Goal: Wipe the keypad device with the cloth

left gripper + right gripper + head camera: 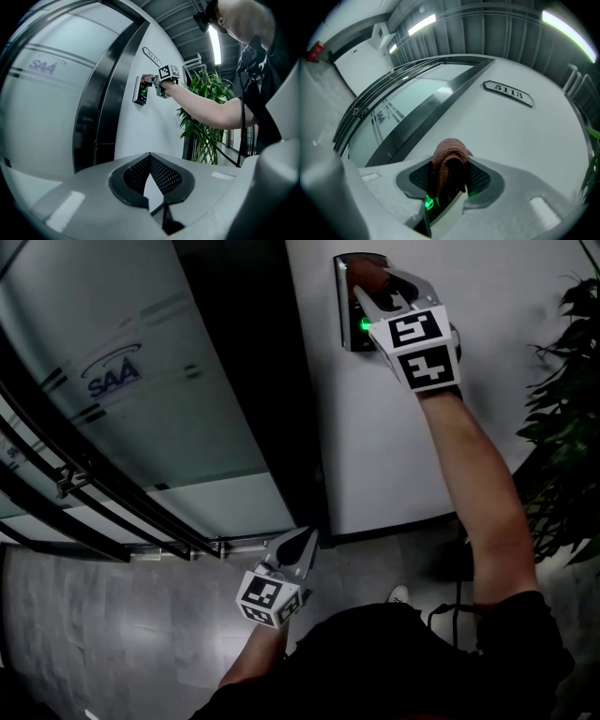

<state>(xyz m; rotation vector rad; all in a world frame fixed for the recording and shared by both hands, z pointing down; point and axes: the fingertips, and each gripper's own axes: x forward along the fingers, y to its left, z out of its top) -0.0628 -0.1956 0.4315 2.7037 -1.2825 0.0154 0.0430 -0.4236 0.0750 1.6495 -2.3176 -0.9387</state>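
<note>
**Head view.**
- Keypad device [354, 310]: mounted on the white wall [394, 446], upper middle of the view, with a green light [364, 326] lit on its face.
- Right claw [371, 285]: raised to the device on an outstretched forearm [478, 493] and clenched on a reddish-brown cloth [367, 274]. The cloth lies against the upper part of the device.
- Left claw [298, 547]: low in the view, near the person's body and well apart from the device, tips pointing toward the foot of the wall.
- Glass door [122, 399]: left of the wall, frosted, with a blue logo. A dark door frame [248, 381] stands between it and the wall.
- Plant [567, 427]: at the right edge.
- Floor [103, 634]: grey. A light shoe [398, 594] shows on it.

**Left gripper view.**
- Left claw [150, 157]: clenched, the pad tips meeting, nothing between them.
- Beyond it, the keypad device [139, 90] is on the wall with the right claw [151, 80] held at it. A number plate [151, 56] is above, the plant [206, 112] to the right and the glass door [42, 93] to the left.

**Right gripper view.**
- Right claw [449, 171]: grasping the cloth [450, 157], which is bunched in a fold that rises above the pads.
- A green glow shows low between the pads. Little else of the device can be seen here.
- The number plate [508, 93] is on the wall above and the glass door [408, 105] is to the left.
</note>
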